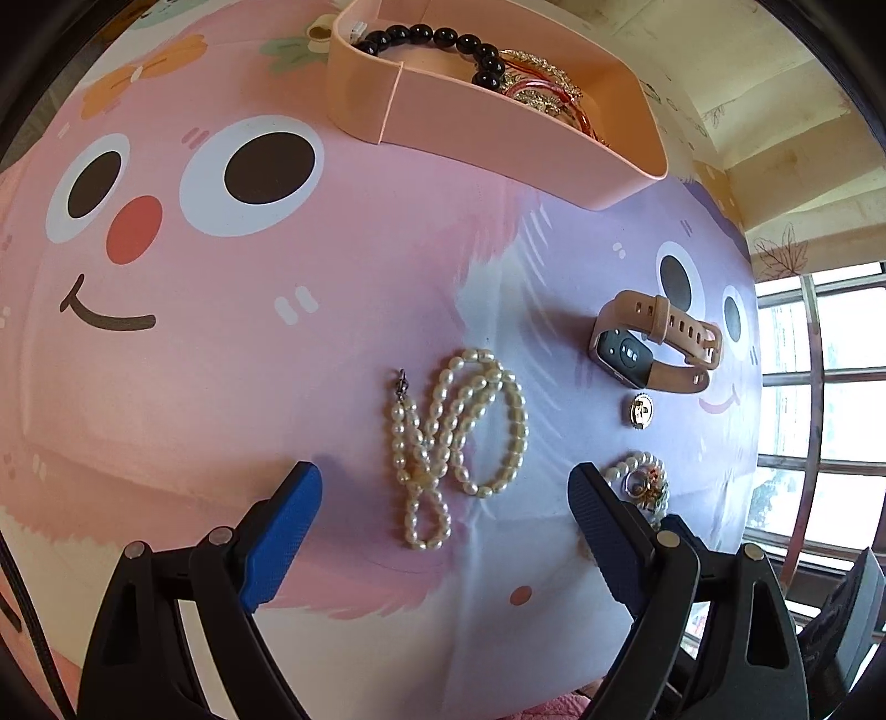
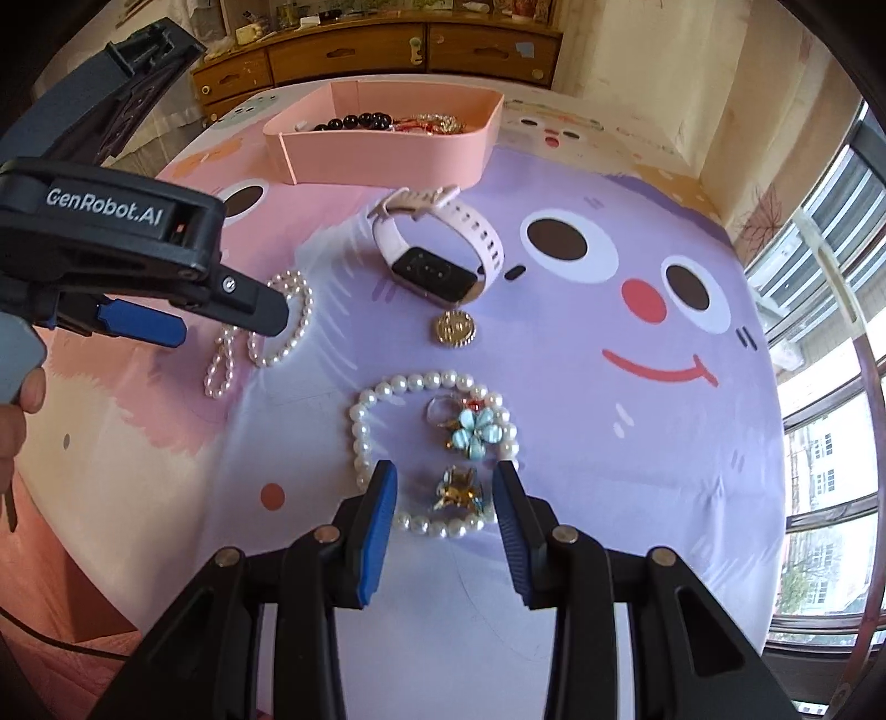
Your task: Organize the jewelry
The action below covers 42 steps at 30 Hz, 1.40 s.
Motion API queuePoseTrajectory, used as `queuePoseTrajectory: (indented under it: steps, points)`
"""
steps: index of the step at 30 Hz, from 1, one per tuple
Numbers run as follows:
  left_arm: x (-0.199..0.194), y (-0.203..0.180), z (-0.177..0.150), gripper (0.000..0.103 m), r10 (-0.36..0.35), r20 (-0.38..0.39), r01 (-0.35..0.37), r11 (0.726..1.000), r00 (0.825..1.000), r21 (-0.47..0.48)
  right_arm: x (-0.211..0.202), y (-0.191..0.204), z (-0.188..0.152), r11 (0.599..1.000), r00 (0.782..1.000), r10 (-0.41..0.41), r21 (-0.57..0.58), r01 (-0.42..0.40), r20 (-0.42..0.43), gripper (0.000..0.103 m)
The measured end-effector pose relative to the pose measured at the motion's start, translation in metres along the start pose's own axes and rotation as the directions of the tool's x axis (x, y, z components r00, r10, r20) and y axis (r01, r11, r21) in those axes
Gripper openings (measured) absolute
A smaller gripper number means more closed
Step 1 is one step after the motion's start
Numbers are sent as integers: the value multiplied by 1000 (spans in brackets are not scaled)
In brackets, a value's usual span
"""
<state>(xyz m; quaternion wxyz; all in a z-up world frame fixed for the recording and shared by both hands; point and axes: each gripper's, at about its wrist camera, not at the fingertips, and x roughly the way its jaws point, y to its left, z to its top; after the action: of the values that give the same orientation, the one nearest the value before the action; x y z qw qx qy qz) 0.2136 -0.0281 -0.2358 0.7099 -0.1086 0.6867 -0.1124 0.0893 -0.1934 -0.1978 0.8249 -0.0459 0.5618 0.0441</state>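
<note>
A long pearl necklace (image 1: pixel 454 437) lies coiled on the cartoon tablecloth, between and just ahead of my open left gripper (image 1: pixel 446 487). It also shows in the right wrist view (image 2: pixel 279 332), partly under the left gripper (image 2: pixel 221 310). My open right gripper (image 2: pixel 446 487) hovers over a gold brooch (image 2: pixel 459 487) inside a round pearl bracelet (image 2: pixel 387 387), with a blue flower brooch (image 2: pixel 476 432) and a ring (image 2: pixel 440 410). A pink smartwatch (image 2: pixel 437 249) and gold pendant (image 2: pixel 453 328) lie further out. The pink tray (image 2: pixel 387 149) holds black beads (image 1: pixel 443 39) and gold and red jewelry.
The tray (image 1: pixel 498 144) stands at the table's far side. A wooden drawer cabinet (image 2: pixel 387 50) is behind the table. Windows (image 2: pixel 830 415) line the right side. The watch (image 1: pixel 653 343), pendant (image 1: pixel 641 411) and bracelet cluster (image 1: pixel 637 476) lie right of the left gripper.
</note>
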Motion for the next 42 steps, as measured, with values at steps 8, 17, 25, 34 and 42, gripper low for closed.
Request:
queuePoseTrajectory:
  steps: [8, 17, 25, 34, 42]
  points:
    - [6, -18, -7, 89, 115, 50, -113, 993, 992, -37, 0, 5, 0, 993, 1000, -2, -121, 2, -1, 21]
    - [21, -50, -21, 91, 294, 137, -296, 955, 946, -5, 5, -1, -3, 980, 998, 61, -185, -67, -35, 20]
    - [10, -36, -38, 81, 288, 177, -292, 956, 941, -1, 6, -6, -3, 976, 995, 95, -196, -98, -25, 20]
    - [2, -54, -45, 18, 286, 202, -291, 957, 937, -2, 6, -10, -3, 978, 993, 117, -173, -119, -22, 20]
    - [-8, -47, -48, 13, 262, 220, -266, 964, 940, -12, 7, -12, -1, 982, 992, 122, -144, -125, -31, 20]
